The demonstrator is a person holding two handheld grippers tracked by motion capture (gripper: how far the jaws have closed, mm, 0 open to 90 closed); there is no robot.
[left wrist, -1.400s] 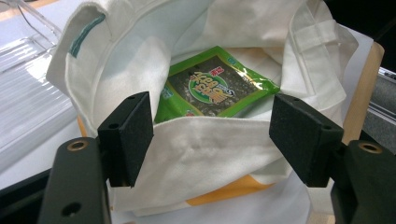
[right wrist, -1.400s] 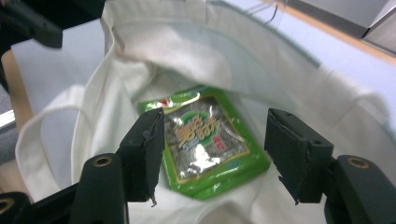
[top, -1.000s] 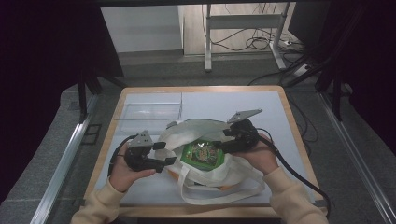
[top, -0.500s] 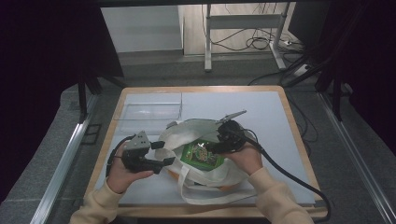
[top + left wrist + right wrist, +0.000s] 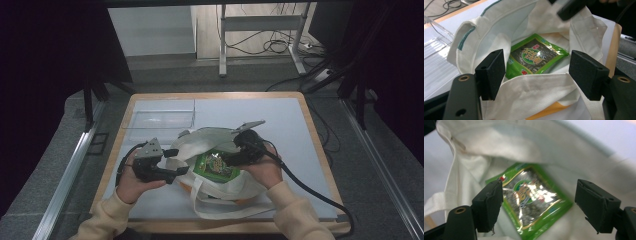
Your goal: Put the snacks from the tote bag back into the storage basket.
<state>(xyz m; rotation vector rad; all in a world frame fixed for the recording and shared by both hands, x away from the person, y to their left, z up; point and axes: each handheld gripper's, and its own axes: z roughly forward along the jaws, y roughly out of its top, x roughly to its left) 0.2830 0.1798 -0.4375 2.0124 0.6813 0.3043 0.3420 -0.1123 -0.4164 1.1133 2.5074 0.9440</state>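
**Green packet lies inside the open tote**

A white cloth tote bag (image 5: 220,165) lies on the bench (image 5: 280,120), its mouth spread. Inside rests a green snack packet (image 5: 535,57), flat on the bag's floor. The left gripper (image 5: 537,75) hangs released at the near rim, cloth between its spread jaws. The right gripper (image 5: 539,202) hovers released above the packet, not touching. A clear tray (image 5: 160,120) sits beyond the bag.

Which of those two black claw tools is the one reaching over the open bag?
The right gripper: its open jaws hang over the green packet in the white bag. The left gripper, also open, sits at the bag's near edge.
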